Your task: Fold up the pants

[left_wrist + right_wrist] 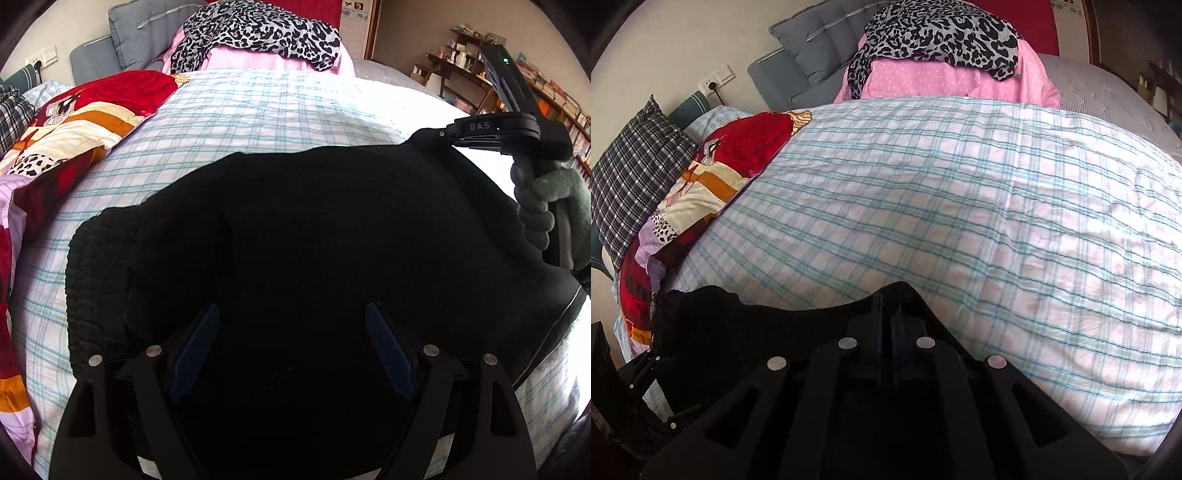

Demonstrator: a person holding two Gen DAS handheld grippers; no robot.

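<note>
While right gripper (pixel 892 314) pinches black pants (pixel 314 236), ribbed waistband (pixel 99 280) lies flat.

1 pair of black knit pants (pixel 314 229) lies on 1 blue-and-white checked bedsheet (pixel 960 206). 2 black two-finger grippers: left (pixel 291 347), right (pixel 892 325). 1 leopard-print cloth (pixel 942 33), 1 pink dotted pillow (pixel 923 79), 2 grey cushions (pixel 812 40).

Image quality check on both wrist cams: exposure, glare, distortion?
Left wrist view: black pants crush to near-featureless black, blown-out glare at the right edge, strong fisheye bowing of the plaid sheet. Right wrist view: even daylight, sheet sharp, slight softness near the shut right claw.
</note>
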